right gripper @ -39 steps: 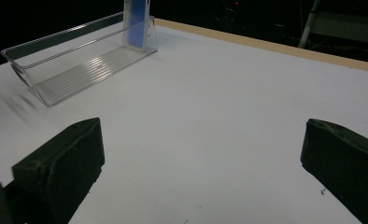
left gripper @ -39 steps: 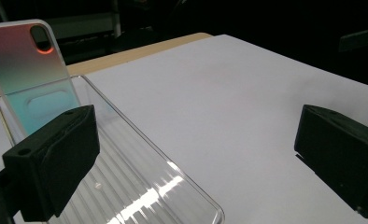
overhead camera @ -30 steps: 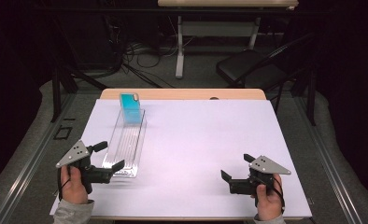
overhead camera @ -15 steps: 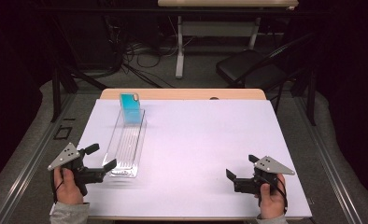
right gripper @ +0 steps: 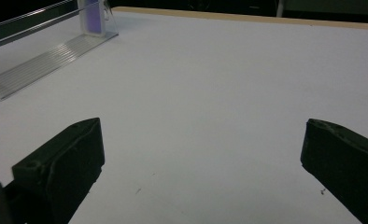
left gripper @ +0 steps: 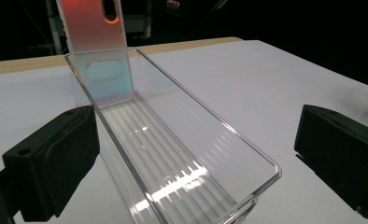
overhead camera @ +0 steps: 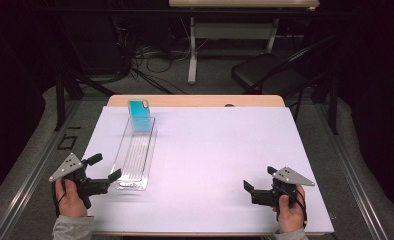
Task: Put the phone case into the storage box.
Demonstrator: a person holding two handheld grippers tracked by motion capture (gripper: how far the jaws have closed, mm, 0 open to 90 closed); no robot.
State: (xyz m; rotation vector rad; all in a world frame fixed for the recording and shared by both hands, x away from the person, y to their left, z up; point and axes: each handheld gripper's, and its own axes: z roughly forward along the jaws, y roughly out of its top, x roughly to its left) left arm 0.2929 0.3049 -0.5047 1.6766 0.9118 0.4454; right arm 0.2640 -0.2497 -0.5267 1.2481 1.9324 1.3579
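A folding chair stands beyond the white table — cables trail across the floor.

A clear plastic tray lay lengthwise on the left part of the white table, with a blue phone case standing upright at its far end. The left gripper sat just beside the tray's near end, jaws spread. The right gripper rested near the table's near right corner, well apart from the tray, jaws spread too. A black chair stood beyond the far edge.
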